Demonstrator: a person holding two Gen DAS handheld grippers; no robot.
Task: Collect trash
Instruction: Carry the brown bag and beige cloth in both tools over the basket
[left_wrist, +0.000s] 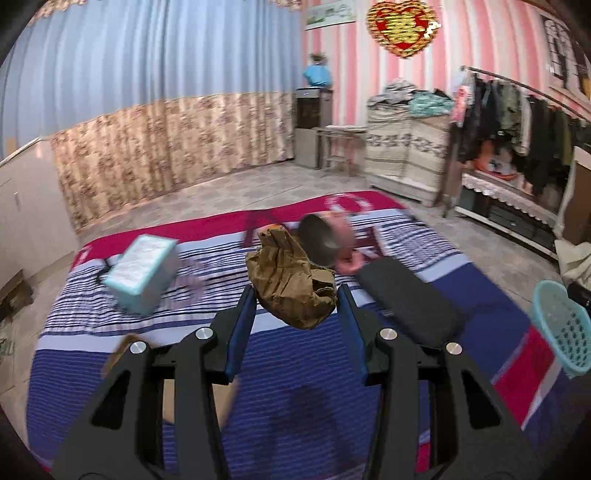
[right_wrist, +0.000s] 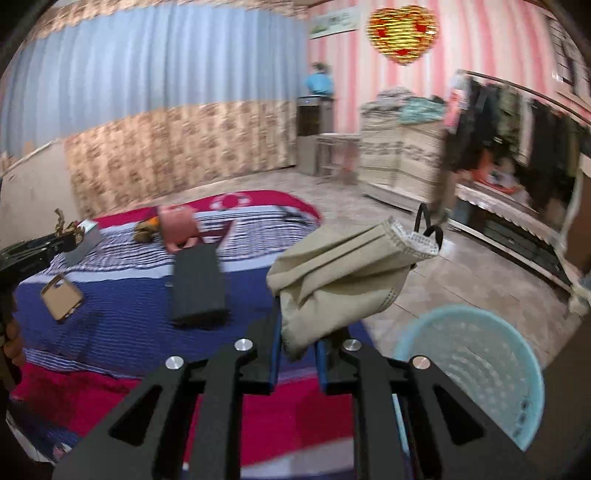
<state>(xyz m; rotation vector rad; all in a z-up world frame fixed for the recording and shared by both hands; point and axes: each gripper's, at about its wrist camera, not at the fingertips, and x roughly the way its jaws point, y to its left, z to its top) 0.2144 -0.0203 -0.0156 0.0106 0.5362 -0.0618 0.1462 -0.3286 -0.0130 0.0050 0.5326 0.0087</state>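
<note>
My left gripper (left_wrist: 297, 295) is shut on a crumpled brown paper bag (left_wrist: 291, 280) and holds it above the striped bed (left_wrist: 314, 387). My right gripper (right_wrist: 297, 332) is shut on a beige face mask (right_wrist: 343, 273) with black ear loops, held up beside the bed's right edge. A light blue trash basket (right_wrist: 476, 373) stands on the floor just right of the right gripper; it also shows at the right edge of the left wrist view (left_wrist: 563, 328). The left gripper shows at the far left of the right wrist view (right_wrist: 37, 247).
On the bed lie a teal box (left_wrist: 142, 273), a pink cup on its side (left_wrist: 328, 236), a flat black case (left_wrist: 410, 302) and a brown cardboard piece (right_wrist: 61, 297). A clothes rack (left_wrist: 517, 122) and cabinets stand on the right.
</note>
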